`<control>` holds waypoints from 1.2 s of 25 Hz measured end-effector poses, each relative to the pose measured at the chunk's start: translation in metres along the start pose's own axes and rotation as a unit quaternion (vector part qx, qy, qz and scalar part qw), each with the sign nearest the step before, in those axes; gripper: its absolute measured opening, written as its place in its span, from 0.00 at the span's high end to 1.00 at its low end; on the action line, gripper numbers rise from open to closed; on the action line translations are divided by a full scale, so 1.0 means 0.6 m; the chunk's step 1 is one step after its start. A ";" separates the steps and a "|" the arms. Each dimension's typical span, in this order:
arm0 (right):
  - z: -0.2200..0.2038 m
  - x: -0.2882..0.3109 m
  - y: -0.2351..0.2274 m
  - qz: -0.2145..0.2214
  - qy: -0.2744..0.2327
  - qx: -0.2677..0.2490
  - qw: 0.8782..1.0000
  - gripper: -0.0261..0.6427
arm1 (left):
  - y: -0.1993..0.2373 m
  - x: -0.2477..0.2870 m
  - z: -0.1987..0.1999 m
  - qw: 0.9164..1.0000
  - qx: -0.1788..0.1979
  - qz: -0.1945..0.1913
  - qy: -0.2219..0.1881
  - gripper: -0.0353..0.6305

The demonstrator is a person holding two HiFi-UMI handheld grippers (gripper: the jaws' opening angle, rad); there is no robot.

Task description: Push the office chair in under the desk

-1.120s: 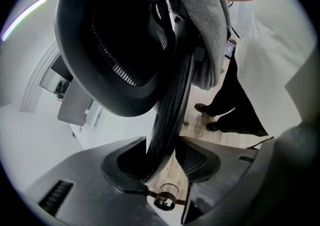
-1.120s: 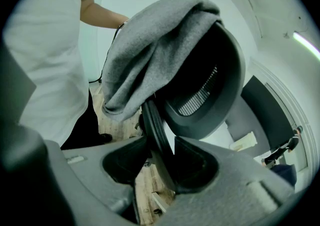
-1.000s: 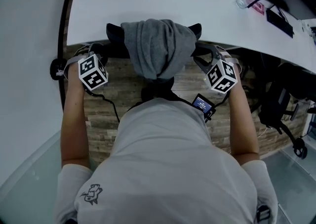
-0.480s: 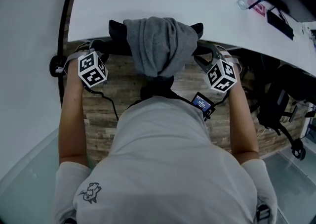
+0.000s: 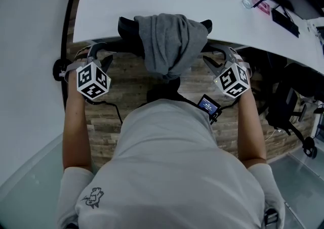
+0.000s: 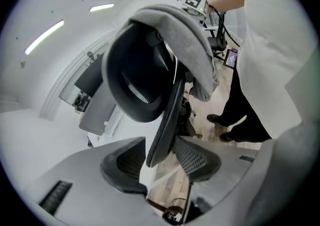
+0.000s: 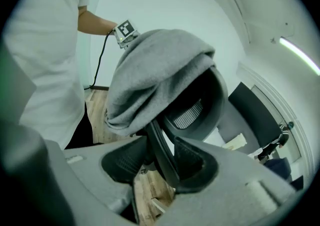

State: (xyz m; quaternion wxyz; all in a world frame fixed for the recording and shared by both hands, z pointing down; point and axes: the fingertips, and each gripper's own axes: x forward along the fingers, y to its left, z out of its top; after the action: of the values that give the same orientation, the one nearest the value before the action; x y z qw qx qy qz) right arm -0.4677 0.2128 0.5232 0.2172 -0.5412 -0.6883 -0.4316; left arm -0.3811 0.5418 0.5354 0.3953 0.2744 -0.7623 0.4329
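Letting go of the tucked-in chair, with no tugging back.
Head view: shows office chair [image 5: 126, 27] backrest hard against the worktop [image 5: 152, 0] edge. Left gripper view: finds left tongs [image 6: 160, 162] spread, rim loose between. Right gripper view: shows right tongs [image 7: 160, 162] just widening round the rim — lift both straight off, clear of the grey jumper [image 7: 160, 70].

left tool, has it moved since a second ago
Yes. In the head view the left tool has drawn back from the desk edge, toward the person.
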 end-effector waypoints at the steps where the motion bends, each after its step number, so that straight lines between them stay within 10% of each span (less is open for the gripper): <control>1: 0.008 -0.007 0.006 -0.008 -0.007 0.009 1.000 0.71 | 0.001 -0.015 0.008 1.000 -0.012 0.014 -0.018 0.67; 5: 0.050 -0.032 0.028 -0.036 -0.038 0.069 0.996 0.73 | 0.002 -0.074 0.049 0.985 -0.104 0.054 -0.126 0.67; 15: 0.167 -0.111 0.080 -0.116 -0.168 0.166 0.965 0.90 | -0.044 -0.199 0.118 0.902 -0.276 0.068 -0.326 0.85; 30: 0.209 -0.224 0.158 -0.156 -0.210 0.175 0.949 0.96 | -0.124 -0.297 0.186 0.873 -0.273 0.040 -0.401 0.95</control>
State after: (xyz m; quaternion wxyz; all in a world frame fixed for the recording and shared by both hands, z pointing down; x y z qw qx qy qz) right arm -0.3154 0.2457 0.3875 0.0891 -0.4592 -0.8588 -0.2088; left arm -0.2696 0.4222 0.3835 0.0973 0.2745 -0.9537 0.0756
